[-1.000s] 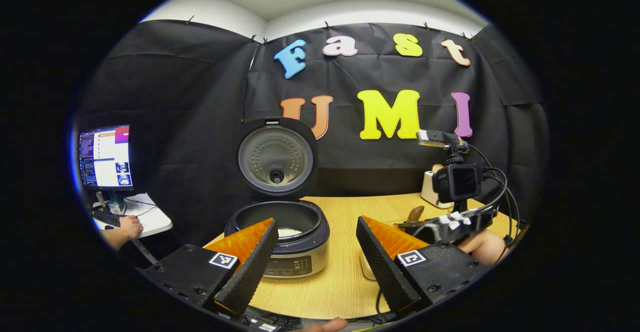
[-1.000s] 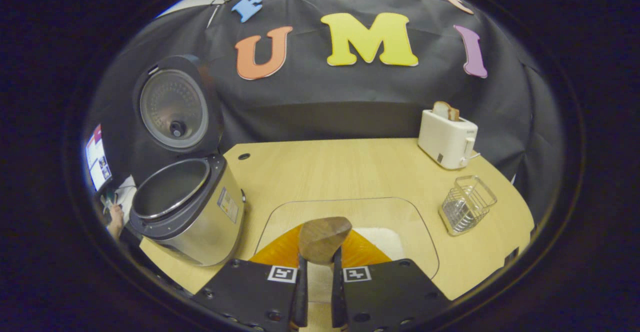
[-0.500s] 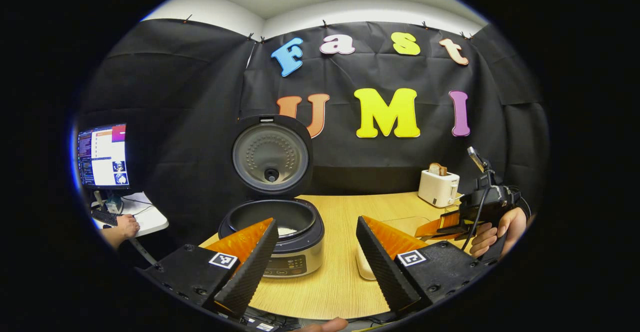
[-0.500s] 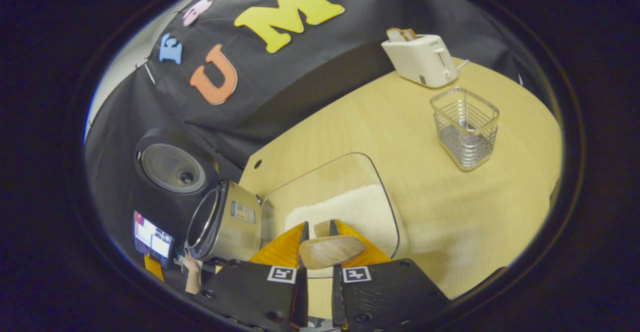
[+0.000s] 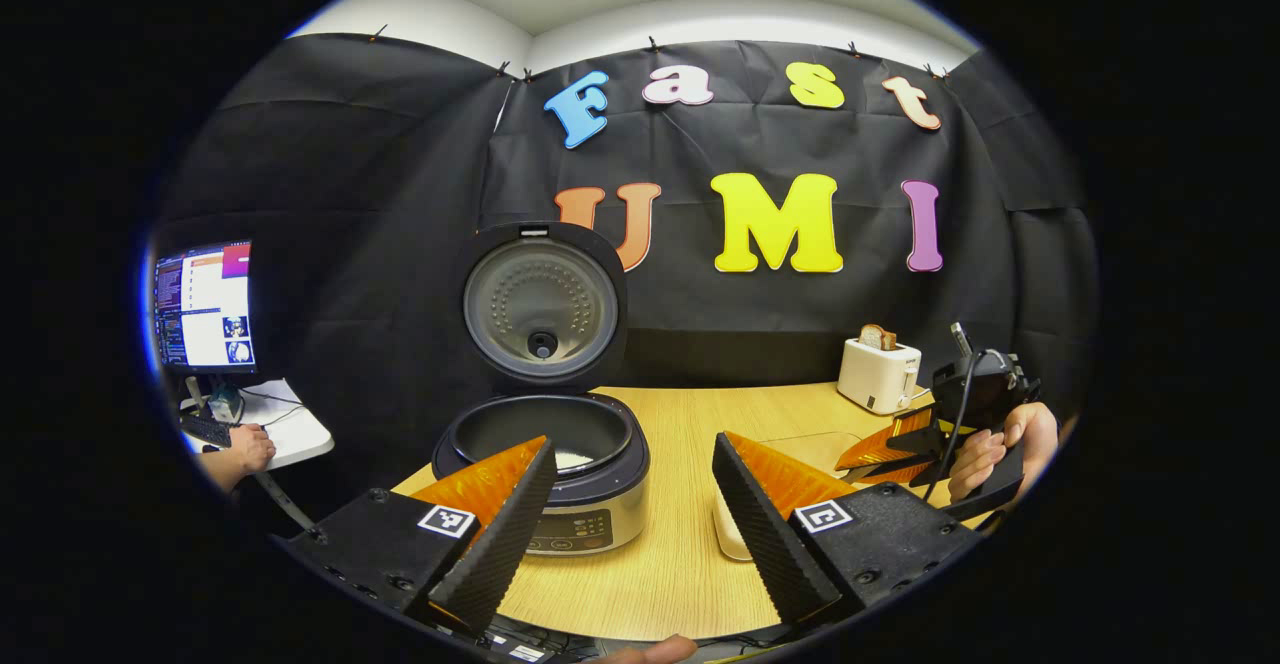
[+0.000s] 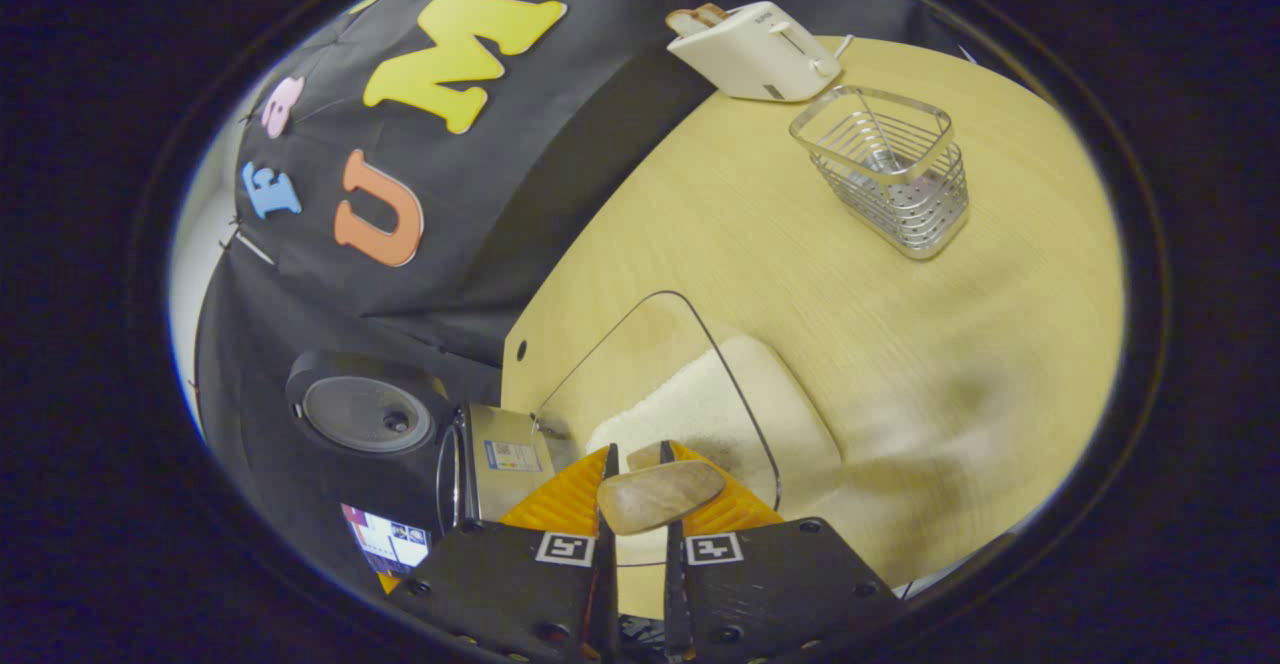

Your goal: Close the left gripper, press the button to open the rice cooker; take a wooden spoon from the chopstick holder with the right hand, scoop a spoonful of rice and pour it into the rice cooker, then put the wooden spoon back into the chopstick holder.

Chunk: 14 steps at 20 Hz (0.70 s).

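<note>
The rice cooker stands open on the table, its lid upright and a little white rice in the pot. My left gripper hangs open in front of it, holding nothing. My right gripper is shut on the wooden spoon, rolled to one side above the clear container of rice. The wire chopstick holder stands farther off on the table. In the left gripper view a hand holds the right gripper at the table's right side.
A white toaster with bread sits behind the holder, also seen as the toaster by the back wall. The rice cooker lies at the lower left of the right gripper view. A monitor and a person's hand are left of the wooden table.
My right gripper has rolled further and swung to the right with the spoon, away from the cooker; the chopstick holder now shows closer. The left gripper has barely moved.
</note>
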Tool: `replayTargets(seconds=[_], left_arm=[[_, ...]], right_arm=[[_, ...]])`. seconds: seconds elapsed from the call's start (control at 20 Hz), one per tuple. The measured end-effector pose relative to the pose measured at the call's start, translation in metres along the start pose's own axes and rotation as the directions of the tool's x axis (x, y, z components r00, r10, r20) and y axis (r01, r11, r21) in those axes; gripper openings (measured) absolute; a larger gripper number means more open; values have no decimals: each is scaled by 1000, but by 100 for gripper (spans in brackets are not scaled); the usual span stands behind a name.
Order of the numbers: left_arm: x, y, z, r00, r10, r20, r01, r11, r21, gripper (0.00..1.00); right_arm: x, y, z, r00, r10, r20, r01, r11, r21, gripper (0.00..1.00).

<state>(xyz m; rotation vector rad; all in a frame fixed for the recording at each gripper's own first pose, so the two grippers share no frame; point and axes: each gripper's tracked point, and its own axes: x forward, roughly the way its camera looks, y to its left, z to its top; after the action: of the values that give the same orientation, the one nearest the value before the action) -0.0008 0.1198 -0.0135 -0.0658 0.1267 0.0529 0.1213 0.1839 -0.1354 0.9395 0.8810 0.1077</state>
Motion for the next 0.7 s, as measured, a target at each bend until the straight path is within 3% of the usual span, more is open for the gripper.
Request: replayTargets(seconds=[0.2, 0.45, 0.55, 0.7], left_arm=[[0, -1, 3, 1000, -12, 16, 12, 1000, 0, 100], [1, -5, 2, 1000, -24, 13, 23, 1000, 17, 100], [3, -6, -2, 1000, -25, 3, 25, 999, 20, 100], [3, -4, -3, 1000, -20, -5, 20, 1000, 21, 100]], right_arm=[[-2, -5, 5, 999, -43, -16, 45, 993, 108, 19], [-1, 6, 1, 995, -82, 61, 82, 997, 4, 19], [1, 12, -6, 996, -69, 58, 71, 997, -26, 19], [2, 9, -13, 1000, -5, -23, 7, 995, 98, 19]])
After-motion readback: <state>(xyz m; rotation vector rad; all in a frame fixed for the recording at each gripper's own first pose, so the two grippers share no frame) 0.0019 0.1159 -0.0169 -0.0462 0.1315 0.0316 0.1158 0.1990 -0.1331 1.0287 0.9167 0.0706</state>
